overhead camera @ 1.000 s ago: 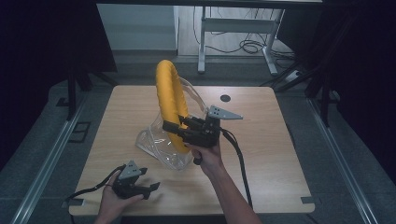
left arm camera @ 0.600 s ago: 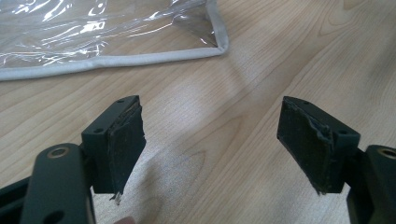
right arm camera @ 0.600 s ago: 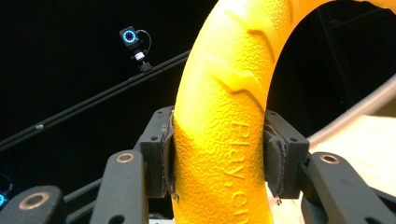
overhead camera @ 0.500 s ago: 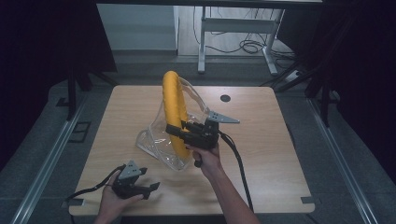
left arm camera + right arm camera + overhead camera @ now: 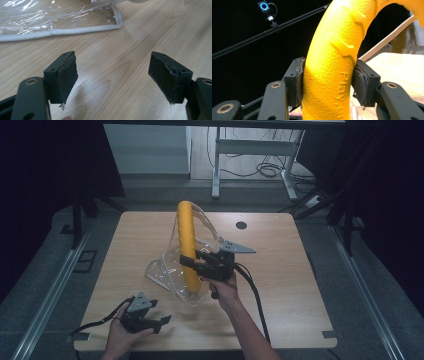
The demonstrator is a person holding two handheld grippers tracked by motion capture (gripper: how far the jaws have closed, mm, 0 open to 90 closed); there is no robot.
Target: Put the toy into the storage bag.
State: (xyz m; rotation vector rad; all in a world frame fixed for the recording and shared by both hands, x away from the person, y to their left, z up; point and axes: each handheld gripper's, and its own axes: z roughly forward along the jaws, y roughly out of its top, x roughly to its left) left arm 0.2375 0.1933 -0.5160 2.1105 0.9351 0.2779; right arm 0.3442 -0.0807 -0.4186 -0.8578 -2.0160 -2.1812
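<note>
a bright yellow, pebbled ring toy (image 5: 332,75) with raised ribs is clamped upright by the right gripper (image 5: 192,264) inside a clear plastic bag (image 5: 172,275) mid-table; the jaws have just been easing wider around it. the left gripper (image 5: 112,77) is held with its jaws apart and empty.

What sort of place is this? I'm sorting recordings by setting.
Probably a lab recording booth: a bare wooden table ringed by black curtains, with a ring-lit camera on a rail and loose cables behind.

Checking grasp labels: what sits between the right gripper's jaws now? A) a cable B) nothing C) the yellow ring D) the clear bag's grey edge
C: in the right gripper view the yellow ring sits between the right gripper's two black pads, which touch its sides.
</note>
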